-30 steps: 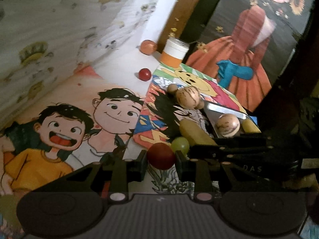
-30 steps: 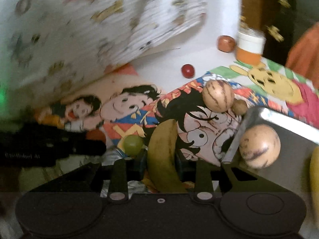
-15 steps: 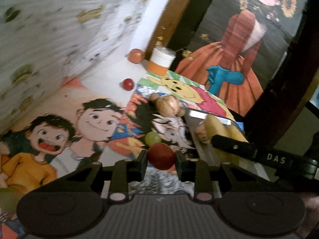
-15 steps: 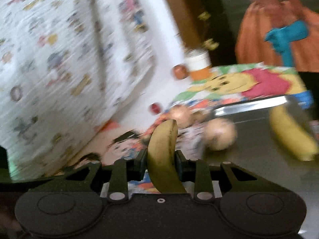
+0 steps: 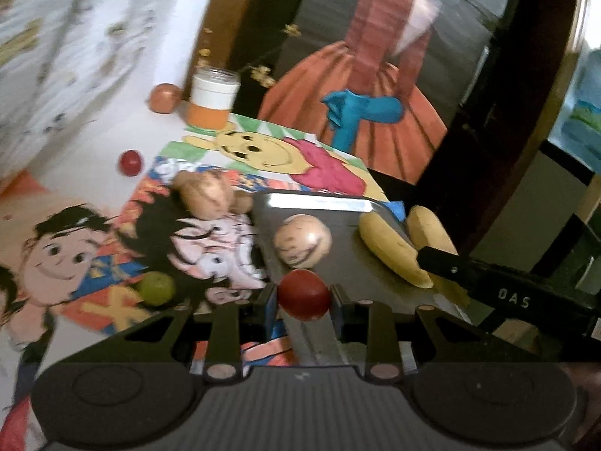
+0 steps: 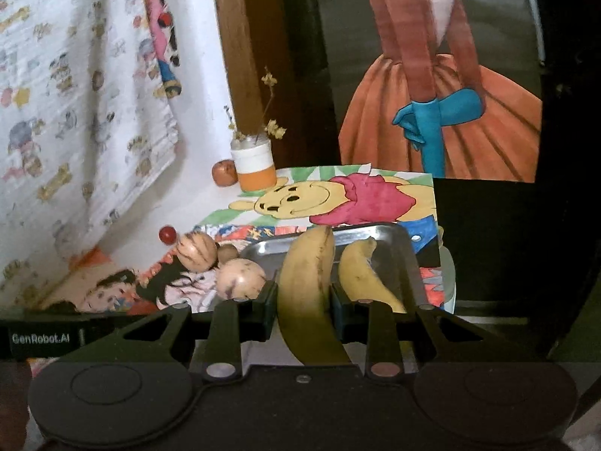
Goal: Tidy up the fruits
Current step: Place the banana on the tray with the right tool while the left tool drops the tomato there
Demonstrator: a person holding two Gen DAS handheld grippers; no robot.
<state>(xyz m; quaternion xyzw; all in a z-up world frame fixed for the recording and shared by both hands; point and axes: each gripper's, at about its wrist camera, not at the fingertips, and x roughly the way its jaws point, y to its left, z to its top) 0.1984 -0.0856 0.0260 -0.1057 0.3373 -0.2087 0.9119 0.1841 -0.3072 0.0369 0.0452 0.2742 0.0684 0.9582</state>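
Banana (image 6: 306, 282) | pinched mid-length in right gripper (image 6: 303, 302), long axis pointing away, tip up over tray (image 6: 409, 259) | second banana (image 6: 366, 278) lies in tray | left gripper (image 5: 303, 295) clamps red fruit (image 5: 304, 294) at tray's near edge

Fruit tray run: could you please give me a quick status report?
Left hand-held gripper shut on red fruit. Right hand-held gripper shut on banana. Metal tray ahead, already holding a banana and round tan fruit. Nothing blocking.
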